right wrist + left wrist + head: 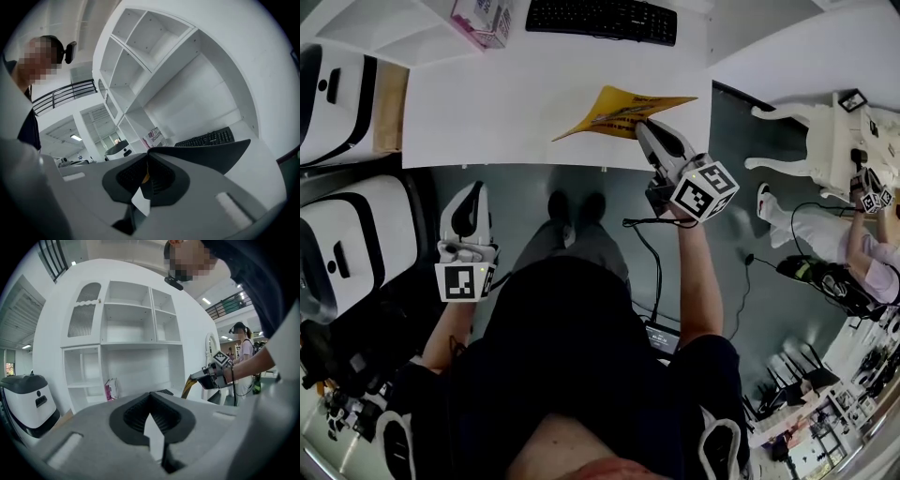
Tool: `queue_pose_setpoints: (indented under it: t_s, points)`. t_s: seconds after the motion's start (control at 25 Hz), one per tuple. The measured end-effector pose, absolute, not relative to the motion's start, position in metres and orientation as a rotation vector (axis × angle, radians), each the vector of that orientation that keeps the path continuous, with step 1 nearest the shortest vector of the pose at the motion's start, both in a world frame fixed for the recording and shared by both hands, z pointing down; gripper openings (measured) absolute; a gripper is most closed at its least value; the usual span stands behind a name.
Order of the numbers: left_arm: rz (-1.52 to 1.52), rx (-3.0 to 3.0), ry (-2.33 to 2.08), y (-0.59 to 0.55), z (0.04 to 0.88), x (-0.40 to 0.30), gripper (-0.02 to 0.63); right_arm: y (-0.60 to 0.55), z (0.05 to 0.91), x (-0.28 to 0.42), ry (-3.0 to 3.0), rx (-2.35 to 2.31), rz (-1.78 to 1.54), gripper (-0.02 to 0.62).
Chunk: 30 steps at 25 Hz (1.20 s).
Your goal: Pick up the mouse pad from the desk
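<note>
the right gripper, jaws nearly together, pinches the pad by an edge, tilted over the desk. the left gripper is closed on nothing.

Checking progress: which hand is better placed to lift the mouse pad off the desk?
Right. The right claw is shut on the mouse pad; the left claw hangs empty, short of the desk.

Head view steeply down on desk, both gripper views facing shelves

Print on the mouse pad (too small) is unreadable; keyboard cropped above.
</note>
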<state>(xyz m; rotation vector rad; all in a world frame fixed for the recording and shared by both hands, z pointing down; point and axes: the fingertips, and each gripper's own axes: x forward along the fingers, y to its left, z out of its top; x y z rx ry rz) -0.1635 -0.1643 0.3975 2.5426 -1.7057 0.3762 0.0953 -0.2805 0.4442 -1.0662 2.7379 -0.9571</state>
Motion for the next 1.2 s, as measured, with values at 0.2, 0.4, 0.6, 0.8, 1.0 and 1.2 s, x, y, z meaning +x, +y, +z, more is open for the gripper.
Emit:
queue_pose_setpoints:
  t_s: [0.2, 0.4, 0.6, 0.8, 1.0, 1.2]
  points:
    - [0.353, 2.559, -1.708, -0.167, 0.392, -0.163, 0.0, -0.276, 0.418, 0.101, 2.8, -1.21, -0.759, 0.009]
    - [0.327, 2.587, -1.711, -0.172, 0.382, -0.16, 0.0, -0.27, 0.397, 0.112, 2.791, -1.337, -0.645, 0.009]
    - [0.293, 2.615, -1.697, -0.177, 0.379, -0.156, 0.0, -0.262, 0.379, 0.121, 2.774, -1.432, -0.545, 0.009]
    - [0.279, 2.634, -1.683, -0.178, 0.37, -0.146, 0.0, -0.25, 0.353, 0.132, 2.759, -1.486, -0.472, 0.009]
    - [0.25, 2.658, -1.663, -0.182, 0.366, -0.137, 0.0, -0.237, 0.333, 0.136, 2.757, -1.551, -0.373, 0.009]
    - [0.238, 2.682, -1.652, -0.182, 0.359, -0.13, 0.0, -0.221, 0.312, 0.14, 2.732, -1.592, -0.3, 0.009]
